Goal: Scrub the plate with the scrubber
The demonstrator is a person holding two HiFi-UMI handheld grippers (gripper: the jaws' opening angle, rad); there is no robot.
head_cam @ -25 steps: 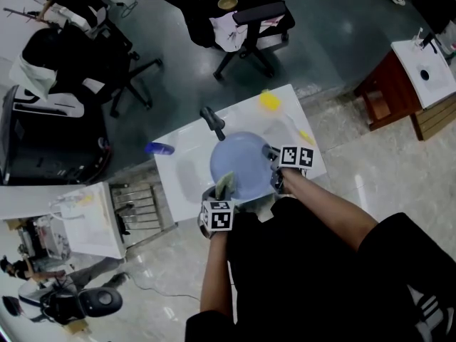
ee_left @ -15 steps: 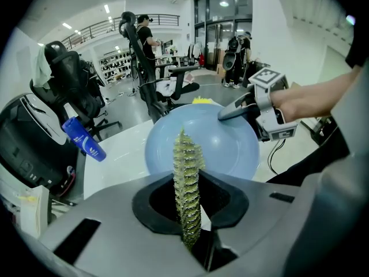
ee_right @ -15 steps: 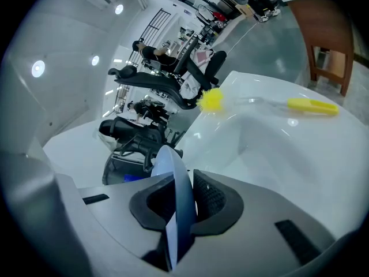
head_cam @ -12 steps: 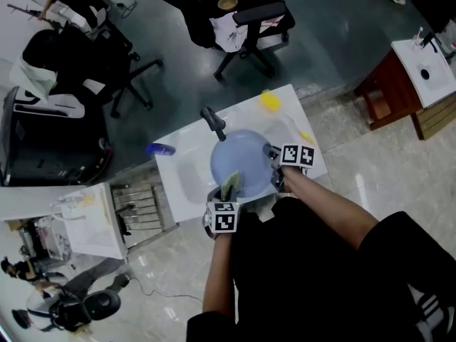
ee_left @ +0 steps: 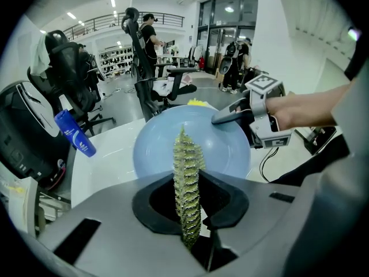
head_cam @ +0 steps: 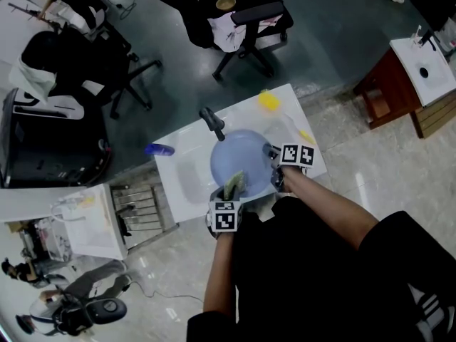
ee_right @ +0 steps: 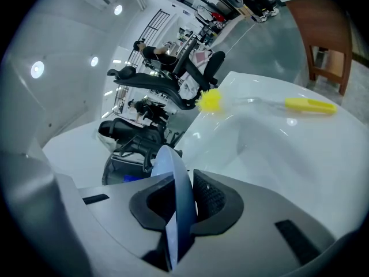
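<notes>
Plate (head_cam: 246,155), pale blue, is held just before the faucet (head_cam: 212,122), rim pinched by the right tongs (ee_right: 183,203); the left tongs (ee_left: 189,212) pinch the scrubber (ee_left: 188,172), apparently against its face. Hard strokes could lever the rim loose.

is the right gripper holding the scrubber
No, the right gripper grips the plate; the left gripper holds the scrubber.

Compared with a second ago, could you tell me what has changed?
The left gripper, shut on the green scrubber, slid slightly right in the head view, across the near part of the blue plate. Nothing was taken or released. The right gripper kept its clamp on the plate's rim; plate, blue bottle and yellow brush stayed put.
</notes>
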